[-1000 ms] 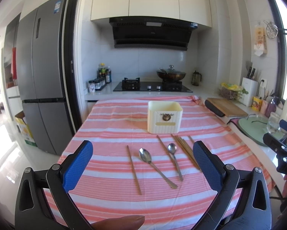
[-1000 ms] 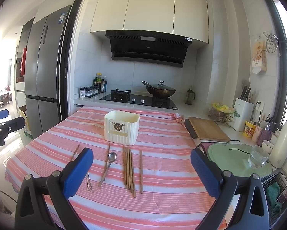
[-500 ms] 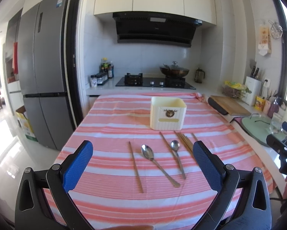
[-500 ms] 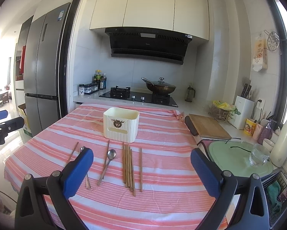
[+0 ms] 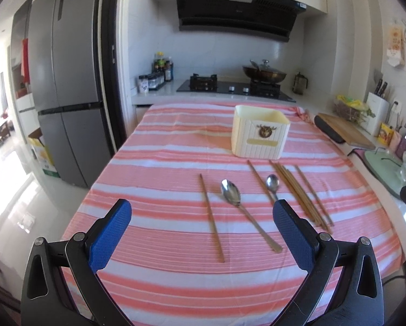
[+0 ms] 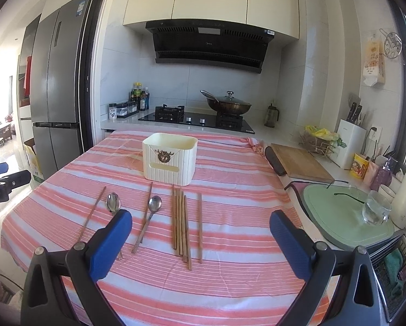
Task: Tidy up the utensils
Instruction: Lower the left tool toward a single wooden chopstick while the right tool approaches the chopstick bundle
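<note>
A cream utensil holder point(image 5: 260, 135) point(image 6: 170, 159) stands on the pink striped tablecloth point(image 5: 159, 168) point(image 6: 238, 187). In front of it lie a lone chopstick point(image 5: 211, 217) point(image 6: 92, 213), a large spoon point(image 5: 246, 212) point(image 6: 113, 202), a small spoon point(image 5: 272, 184) point(image 6: 148, 220), another chopstick point(image 5: 258, 180) point(image 6: 148, 203) and a bunch of chopsticks point(image 5: 300, 193) point(image 6: 181, 222). My left gripper point(image 5: 203, 231) is open and empty, above the near table edge, facing the large spoon. My right gripper point(image 6: 200, 233) is open and empty, facing the bunch.
A stove with a lidded wok point(image 6: 226, 104) and spice jars point(image 6: 127, 107) sit behind the table. A cutting board point(image 6: 300, 164), green mat with a glass point(image 6: 376, 210) and knife block point(image 6: 349, 144) are on the right counter. A fridge point(image 5: 64, 87) stands left.
Both grippers have moved slightly forward and the views have shifted a little; the utensils and holder lie as before. Both grippers stay open.
</note>
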A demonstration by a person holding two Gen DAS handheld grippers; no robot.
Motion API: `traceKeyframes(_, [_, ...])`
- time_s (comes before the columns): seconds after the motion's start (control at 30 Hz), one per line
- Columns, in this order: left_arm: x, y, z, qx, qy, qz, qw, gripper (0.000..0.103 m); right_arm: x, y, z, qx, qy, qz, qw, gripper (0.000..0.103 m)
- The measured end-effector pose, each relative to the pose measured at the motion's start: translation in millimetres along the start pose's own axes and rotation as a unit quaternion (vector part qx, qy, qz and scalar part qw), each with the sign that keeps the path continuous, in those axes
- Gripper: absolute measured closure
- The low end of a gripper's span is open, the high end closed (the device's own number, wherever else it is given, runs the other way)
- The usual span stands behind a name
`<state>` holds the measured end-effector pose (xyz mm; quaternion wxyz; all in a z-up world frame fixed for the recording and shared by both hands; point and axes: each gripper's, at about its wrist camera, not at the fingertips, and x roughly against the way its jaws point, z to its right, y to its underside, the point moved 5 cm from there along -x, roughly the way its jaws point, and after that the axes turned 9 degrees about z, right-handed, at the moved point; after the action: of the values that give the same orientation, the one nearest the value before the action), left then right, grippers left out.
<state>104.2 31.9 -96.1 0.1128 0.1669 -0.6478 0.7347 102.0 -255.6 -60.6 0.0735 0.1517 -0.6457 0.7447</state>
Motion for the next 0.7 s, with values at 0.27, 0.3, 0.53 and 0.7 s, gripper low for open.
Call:
traceKeyframes(0.27, [-61, 33, -12, 0.007, -0.012, -0.082, 0.9966, 0.0, -38, 25, 20, -0.018, 0.012, -0.047, 0.999, 0.0])
traceKeyframes(0.3, [-68, 36, -11, 0.004, -0.014, -0.089, 0.996, 0.0, -44, 29, 25, -0.021, 0.017, -0.054, 0.998, 0.0])
traceKeyframes(0.53, [-118, 59, -1, -0.009, -0.014, -0.152, 0.9883, 0.0, -99, 68, 51, -0.012, 0.024, -0.13, 0.991, 0.0])
traceKeyframes(0.7, [-144, 68, -2, 0.001, -0.007, -0.178, 0.9841, 0.0, -136, 94, 59, -0.029, 0.002, -0.178, 0.984, 0.0])
